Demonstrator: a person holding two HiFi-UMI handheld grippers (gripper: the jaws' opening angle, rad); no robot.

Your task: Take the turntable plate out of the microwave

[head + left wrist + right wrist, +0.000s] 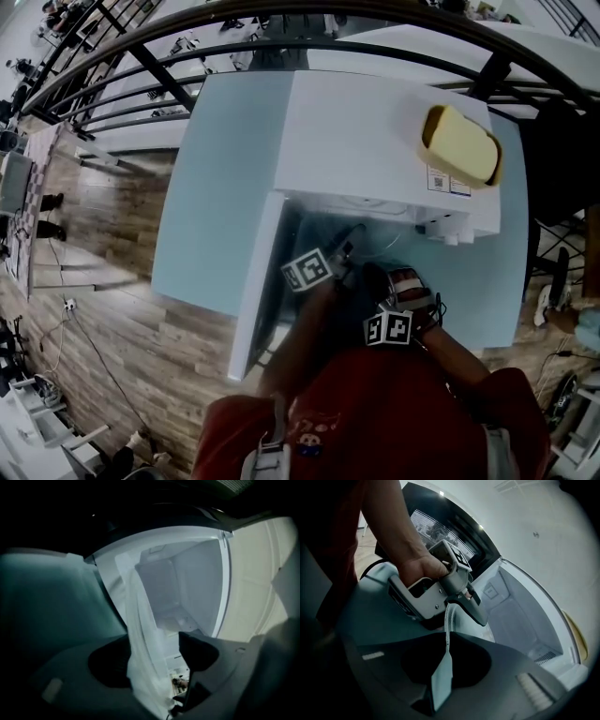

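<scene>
The clear glass turntable plate (448, 631) stands on edge at the mouth of the white microwave (366, 141). My right gripper (446, 645) is shut on its near rim. The plate (140, 634) also runs edge-on between the wide-apart jaws of my left gripper (154, 643), which is open, and the pads do not press on it. In the right gripper view the left gripper (469, 603) is held by a hand just above the plate's rim. From the head view both grippers, left (339, 253) and right (382, 270), sit at the cavity opening, and the plate (394, 246) shows only faintly.
The microwave door (258, 281) is swung open to the left. A yellow rounded object (461, 143) lies on the microwave's top. The microwave stands on a pale blue table (211, 187). A dark railing (169, 66) curves behind it. The cavity (183, 588) looks bare and white.
</scene>
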